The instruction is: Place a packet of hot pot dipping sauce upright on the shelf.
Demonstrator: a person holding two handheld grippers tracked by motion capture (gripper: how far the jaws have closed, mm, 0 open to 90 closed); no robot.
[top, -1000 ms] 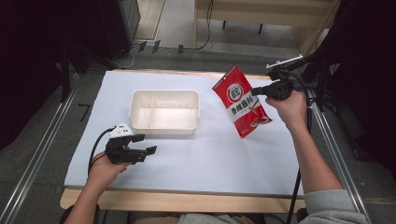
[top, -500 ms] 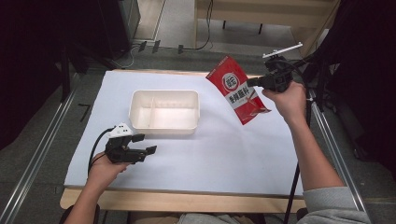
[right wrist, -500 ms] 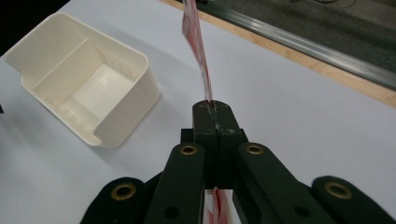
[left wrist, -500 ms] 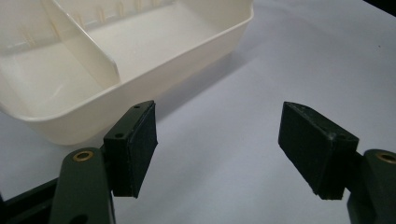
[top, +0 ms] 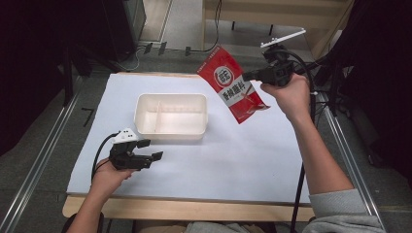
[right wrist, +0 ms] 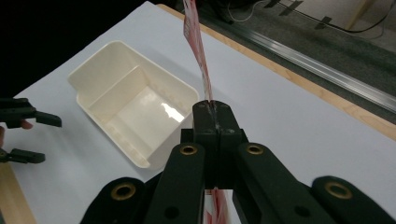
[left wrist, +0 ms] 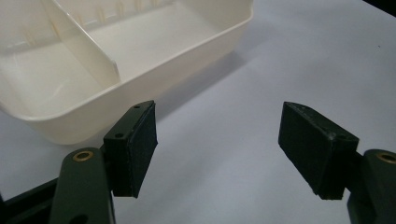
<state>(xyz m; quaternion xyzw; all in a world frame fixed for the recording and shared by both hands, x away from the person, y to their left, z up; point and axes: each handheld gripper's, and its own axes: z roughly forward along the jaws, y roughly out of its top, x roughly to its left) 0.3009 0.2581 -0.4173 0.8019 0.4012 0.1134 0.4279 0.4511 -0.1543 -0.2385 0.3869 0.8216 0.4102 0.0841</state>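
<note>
White tabletop [top: 252, 165]: right tool [top: 250, 75] grasps red packet [top: 232, 83]; left tool [top: 153, 149] released.

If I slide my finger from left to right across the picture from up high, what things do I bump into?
left gripper → white tray → red packet → right gripper → the hand holding it

Red pouch [right wrist: 198, 51] seen edge-on in right gripper view, print unreadable. White tray [left wrist: 116, 60] cut off at top & left in left gripper view.
</note>
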